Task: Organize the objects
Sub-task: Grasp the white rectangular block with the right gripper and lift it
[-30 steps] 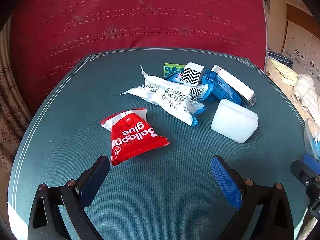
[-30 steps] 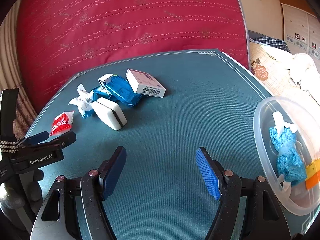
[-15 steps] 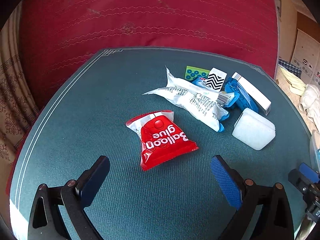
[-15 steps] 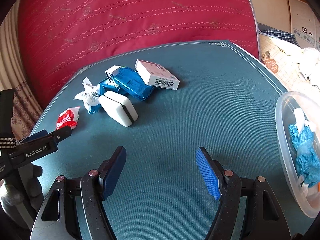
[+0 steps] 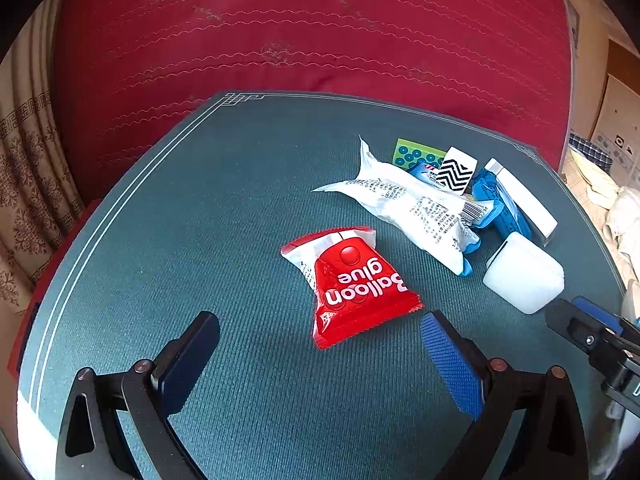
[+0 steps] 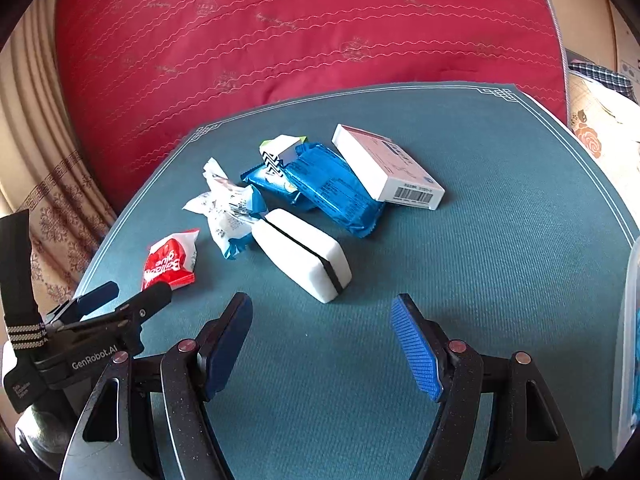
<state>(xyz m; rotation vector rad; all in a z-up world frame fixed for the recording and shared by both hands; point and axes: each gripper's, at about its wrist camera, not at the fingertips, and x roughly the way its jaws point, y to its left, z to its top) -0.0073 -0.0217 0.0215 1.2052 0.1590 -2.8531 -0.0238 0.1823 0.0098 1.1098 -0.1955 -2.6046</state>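
1. The left gripper [image 5: 320,356] hovers over the green table mat [image 5: 200,220] with jaws spread and nothing between them.
2. The red balloon glue packet [image 5: 352,288] lies flat just ahead of those jaws, a little toward the right finger, apart from both pads.
3. Beyond it, right of the jaws' line, lie a white printed wrapper [image 5: 416,208], blue packets [image 6: 332,188] and a white box [image 6: 388,168], heaped and touching.
4. The right gripper [image 6: 322,344] also stands released and empty.
5. The white eraser block [image 6: 304,256] lies just ahead of its left finger, not touching.
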